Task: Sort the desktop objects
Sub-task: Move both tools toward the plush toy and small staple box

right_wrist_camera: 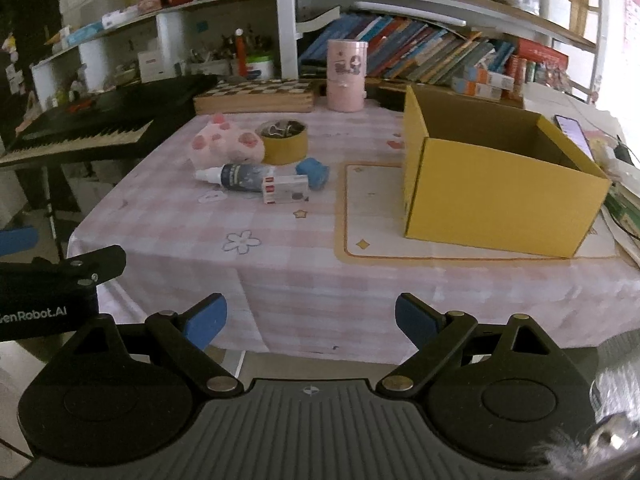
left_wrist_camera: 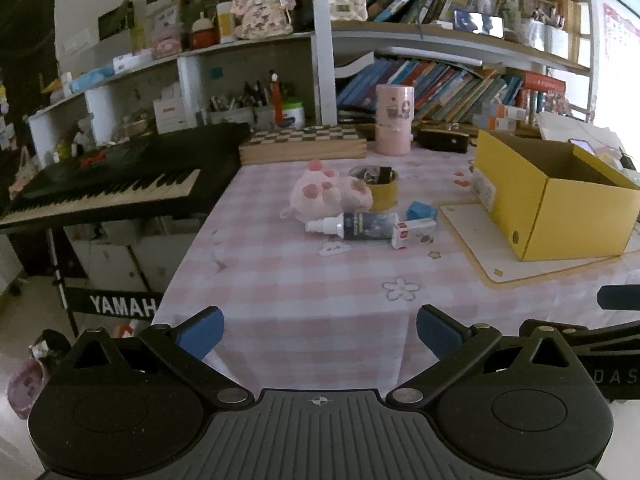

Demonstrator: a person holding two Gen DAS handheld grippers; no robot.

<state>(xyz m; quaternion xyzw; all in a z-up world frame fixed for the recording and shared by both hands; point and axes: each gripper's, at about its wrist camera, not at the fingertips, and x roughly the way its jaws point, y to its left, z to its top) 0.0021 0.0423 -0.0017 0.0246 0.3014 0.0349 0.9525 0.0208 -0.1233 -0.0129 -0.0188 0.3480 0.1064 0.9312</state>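
Pink gingham cloth covers the table (right_wrist_camera: 304, 280), and nothing on it looks sorted yet: the yellow cardboard box (right_wrist_camera: 492, 196) sits open at two o'clock in the right wrist view, and what shows of its inside is bare. Everything to be sorted is bunched at eleven o'clock from that box, well apart from both tools.

Look at that cluster: a soft, fuzzy pink plush toy (right_wrist_camera: 224, 144) lying up against a squat round tin (right_wrist_camera: 285, 142) wrapped in a yellow band and holding metal clips. Just in front, a smooth spray bottle (right_wrist_camera: 236, 175) lies on its side, white nozzle pointing to nine o'clock, touching a small white carton (right_wrist_camera: 286, 189) with a red mark. A crumpled blue lump (right_wrist_camera: 313, 172) sits at the carton's one o'clock. A flat white cut-out (right_wrist_camera: 211, 197) lies on the cloth by the bottle.

The left hand-held gripper (left_wrist_camera: 319, 332) hangs over the near table edge, blue pads spread wide, nothing between them. The right hand-held gripper (right_wrist_camera: 311, 322) matches it: jaws wide, empty, short of the table edge. My read: the whole job is ahead, every piece still to be lifted and boxed.
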